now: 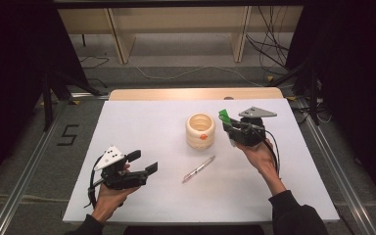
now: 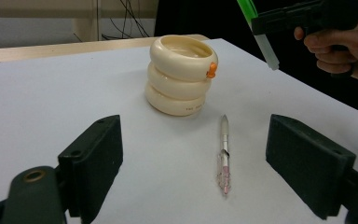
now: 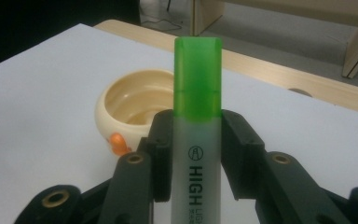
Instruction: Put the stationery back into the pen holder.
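Highlighter (image 3: 197,116) being carried toward ringed cream holder (image 1: 200,130), clamped between jaws of right gripper (image 1: 226,123), green cap leading. Holder standing just ahead of and below that gripper on white surface (image 1: 142,127), mouth open upward, small orange knob (image 1: 203,137) on its side. Step in hand, by judgement: transport for dropping the highlighter into the holder. Next move probably calling for tipping the highlighter upright over the mouth, then parting the jaws. Right hand (image 1: 259,154) raised off the surface, wrist bent, gripper pointing across toward the holder. Left gripper (image 1: 142,163) resting low on the surface, jaws spread wide and holding nothing, aiming at a pen (image 2: 224,156) lying ahead between them, short of the holder. Left hand (image 1: 108,193) wrapping the grip from beneath.
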